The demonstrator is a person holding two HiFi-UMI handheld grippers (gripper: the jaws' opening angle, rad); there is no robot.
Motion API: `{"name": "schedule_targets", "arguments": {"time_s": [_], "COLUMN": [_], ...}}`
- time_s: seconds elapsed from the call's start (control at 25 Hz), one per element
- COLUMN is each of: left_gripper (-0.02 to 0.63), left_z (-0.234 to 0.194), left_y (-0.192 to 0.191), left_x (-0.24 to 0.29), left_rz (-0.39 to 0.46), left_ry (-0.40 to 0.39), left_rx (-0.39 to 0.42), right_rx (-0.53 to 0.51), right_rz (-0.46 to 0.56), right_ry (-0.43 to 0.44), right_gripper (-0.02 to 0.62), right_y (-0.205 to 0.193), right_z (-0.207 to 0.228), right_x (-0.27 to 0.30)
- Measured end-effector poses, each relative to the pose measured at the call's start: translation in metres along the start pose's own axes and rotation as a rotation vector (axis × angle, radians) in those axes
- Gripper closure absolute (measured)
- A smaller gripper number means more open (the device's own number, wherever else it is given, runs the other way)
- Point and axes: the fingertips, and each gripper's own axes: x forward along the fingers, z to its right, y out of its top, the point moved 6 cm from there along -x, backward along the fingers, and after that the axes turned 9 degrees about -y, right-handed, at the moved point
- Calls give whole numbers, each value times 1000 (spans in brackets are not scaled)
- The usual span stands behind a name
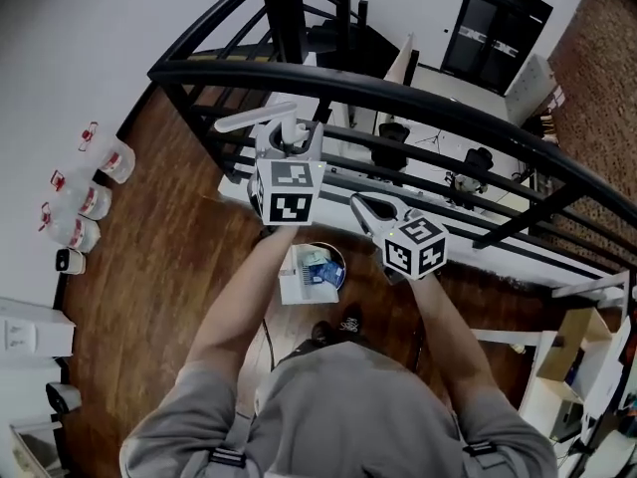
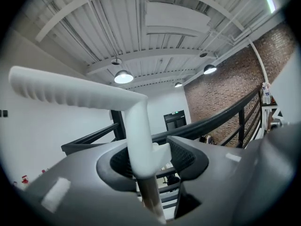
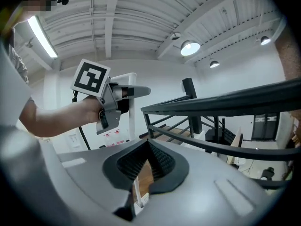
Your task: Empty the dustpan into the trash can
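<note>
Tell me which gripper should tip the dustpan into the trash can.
Left. The left gripper is clamped on the dustpan handle, with the dustpan down by the trash can. The right gripper is shut on nothing, beside it.

Wood floor (image 1: 169,267) w/ trash can (image 1: 342,267), bottles (image 1: 95,202) by wall.
</note>
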Motion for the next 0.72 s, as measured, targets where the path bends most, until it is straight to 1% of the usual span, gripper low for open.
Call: {"name": "schedule_targets", "arguments": {"time_s": [0.12, 0.28, 0.52, 0.72], "left_gripper": [410, 408, 407, 403], "left_z": [-16, -41, -63, -70], "left_y": [-3, -14, -27, -26], "left_x": [-21, -49, -77, -98], "left_rz": [11, 8, -7, -43], "left_ry": [20, 51, 123, 179], "left_rx": [-17, -34, -24, -8], "right_rx": [-19, -25, -46, -61], "right_rz": [-10, -33, -24, 1], "right_ry": [39, 48, 38, 73], "right_gripper": [597, 597, 597, 597], "right_y": [2, -3, 1, 12], "right_z": [-17, -33, -46, -48], "right_x": [12, 20, 15, 12]}}
